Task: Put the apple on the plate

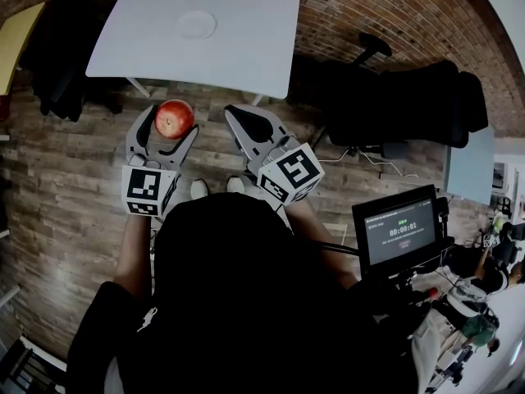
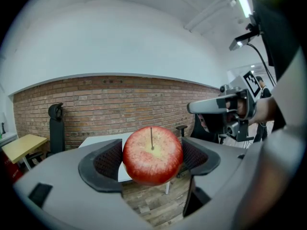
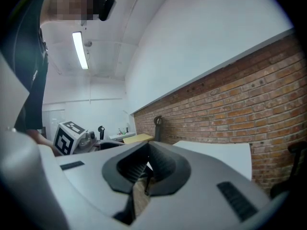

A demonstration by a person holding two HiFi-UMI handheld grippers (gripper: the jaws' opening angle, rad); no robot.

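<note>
A brick wall [image 2: 96, 109] and a wood-plank floor [image 1: 66, 195] frame one white table [image 1: 246, 48]. One white plate [image 1: 196, 25] lies on it, well in from its edges. The one red apple [image 1: 174, 118] is off the table, short of its near edge, clamped stem-up between the wide-spread jaws of the left gripper [image 1: 168, 123]. The right gripper [image 1: 238, 115] beside it is closed and empty.

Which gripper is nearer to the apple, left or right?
Left. The left gripper is shut on the apple. The right gripper, shut and empty, is apart from it, to its right in the head view.
</note>
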